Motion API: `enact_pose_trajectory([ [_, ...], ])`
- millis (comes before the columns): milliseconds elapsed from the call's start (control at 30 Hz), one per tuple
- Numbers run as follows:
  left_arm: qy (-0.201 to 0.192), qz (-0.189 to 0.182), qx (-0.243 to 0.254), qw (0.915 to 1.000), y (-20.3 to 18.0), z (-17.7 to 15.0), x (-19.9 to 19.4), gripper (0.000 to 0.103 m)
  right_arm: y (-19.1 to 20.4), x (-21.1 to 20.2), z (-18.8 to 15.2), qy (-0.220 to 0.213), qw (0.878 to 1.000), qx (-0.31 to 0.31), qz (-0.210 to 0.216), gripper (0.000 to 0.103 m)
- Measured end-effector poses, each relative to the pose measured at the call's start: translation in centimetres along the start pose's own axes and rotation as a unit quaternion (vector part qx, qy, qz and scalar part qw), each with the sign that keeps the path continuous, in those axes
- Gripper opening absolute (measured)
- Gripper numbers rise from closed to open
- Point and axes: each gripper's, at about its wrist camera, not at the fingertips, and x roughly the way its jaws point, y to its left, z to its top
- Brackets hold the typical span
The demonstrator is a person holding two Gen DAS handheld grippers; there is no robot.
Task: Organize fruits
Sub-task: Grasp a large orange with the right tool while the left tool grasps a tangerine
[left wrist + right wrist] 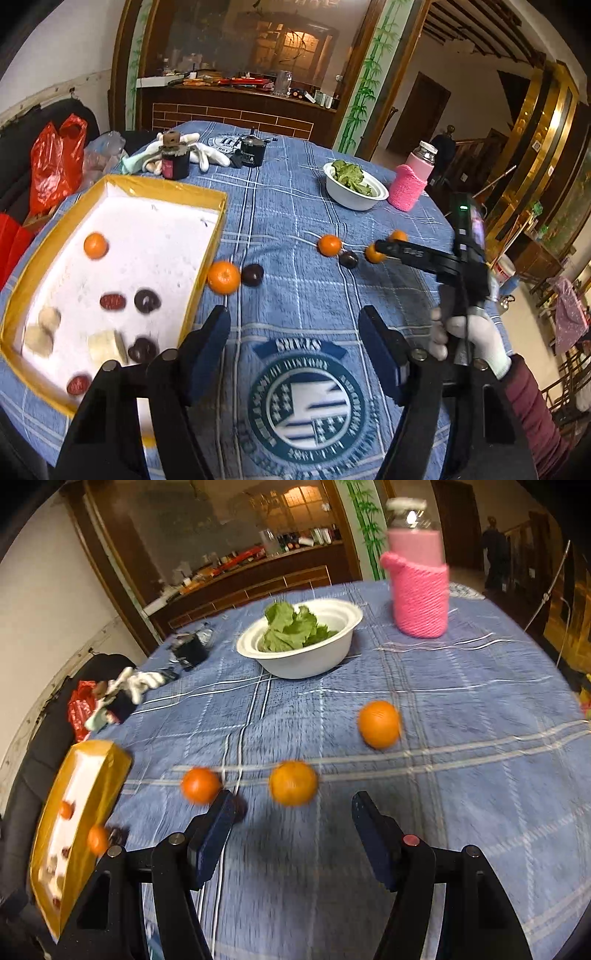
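- The oranges point(293, 782) are small, round and firm-skinned; I judge them light, prone to roll on the cloth, and best pinched across the widest middle with gentle pressure.
- Count: 4 oranges lie loose on the surface and 1 sits in the tray point(207, 195), making 5.
- The dark fruits point(252, 274) look smooth and softer, so likely slippery and easy to bruise; 2 are on the surface and 2 in the tray.
- The tray also holds 2 red fruits point(112, 301) and about 3 pale pieces, blurred.
- The right claw point(291, 834) is spread wide and empty, low over the surface, with 1 orange just ahead between its fingers.
- The left claw point(295, 332) is also spread and empty, just right of the tray.
- Farther off: 1 bowl point(306, 661) of greens and 1 pink bottle point(419, 590).
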Motion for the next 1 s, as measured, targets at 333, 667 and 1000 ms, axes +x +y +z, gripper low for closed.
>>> enact_pose_trajectory([
  [333,0.049,-0.028,0.004,0.9984,-1.7,3.8,8.1,0.071,-1.3,0.6,-0.7,0.015,0.999,0.033,0.024,0.036],
  [667,0.095,-0.041,-0.032,0.9941,-3.1,6.3,18.1,0.035,-4.0,-2.5,-2.5,-0.003,0.993,0.082,0.086,0.036],
  [1000,0.097,-0.003,0.017,0.9952,-5.2,5.9,22.2,0.031,-3.6,-3.0,-2.5,-0.005,0.991,0.081,0.103,0.036],
])
